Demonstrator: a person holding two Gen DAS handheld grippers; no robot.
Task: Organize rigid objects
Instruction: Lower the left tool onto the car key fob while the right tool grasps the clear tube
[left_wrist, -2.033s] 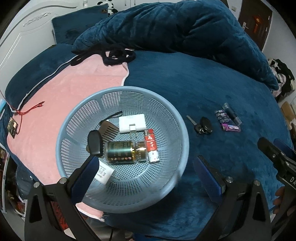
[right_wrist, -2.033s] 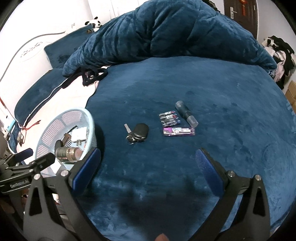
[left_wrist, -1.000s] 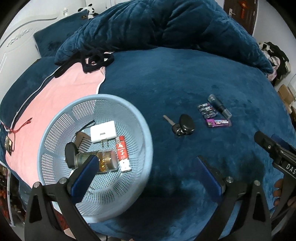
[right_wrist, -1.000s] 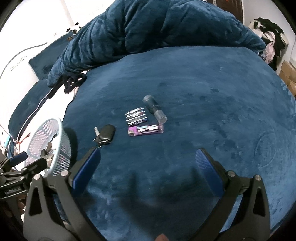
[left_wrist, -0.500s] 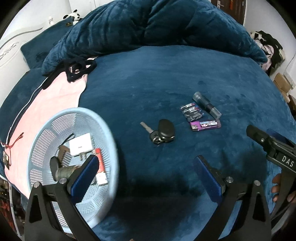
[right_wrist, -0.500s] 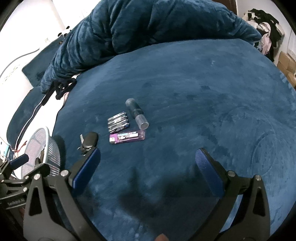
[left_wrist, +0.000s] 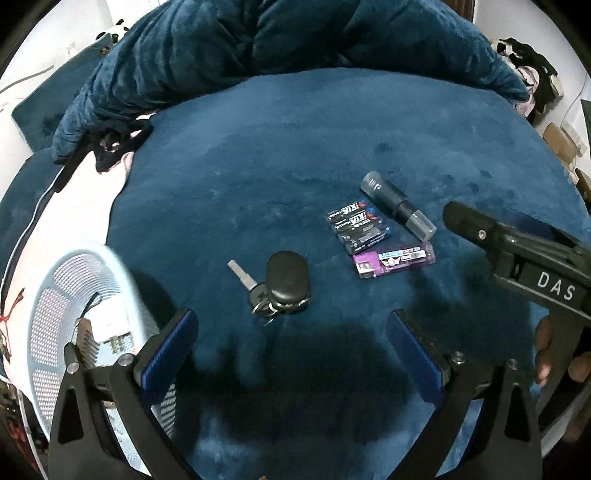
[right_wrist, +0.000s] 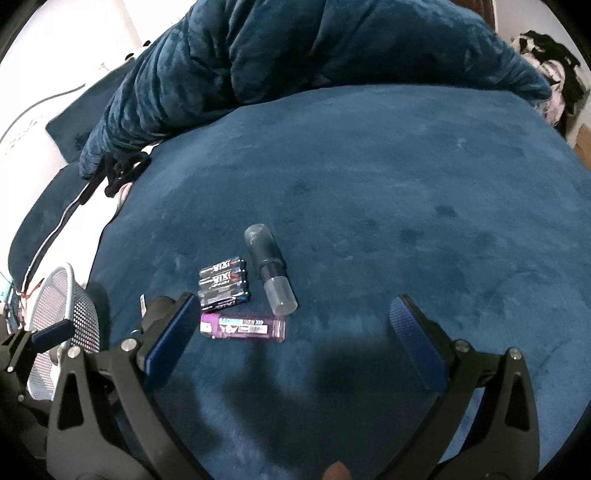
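- left gripper (left_wrist: 291, 347), black frame w/ blue pads: fingers spread wide, holding nothing, hovering above dark blue plush bed cover (left_wrist: 295, 155).
- right gripper (right_wrist: 291, 332), same build: fingers wide apart, empty; seen at right edge of left view w/ person's fingertips (left_wrist: 543, 347) on its handle.
- black oval car key fob w/ metal key blade (left_wrist: 284, 282): flat on cover, just ahead of left gripper, between its pads.
- pack of black aa batteries (left_wrist: 360, 227): right of fob, touching purple translucent plastic lighter (left_wrist: 393, 260) at its near side.
- grey cylindrical tube w/ clear cap (left_wrist: 399, 208): lying beside batteries, far-right side.
- light blue perforated plastic basket (left_wrist: 48, 295): at left, holds white plug adapter (left_wrist: 114, 332) and a brown comb (left_wrist: 86, 339); other contents hidden.
- rumpled blue duvet (right_wrist: 295, 48) behind.
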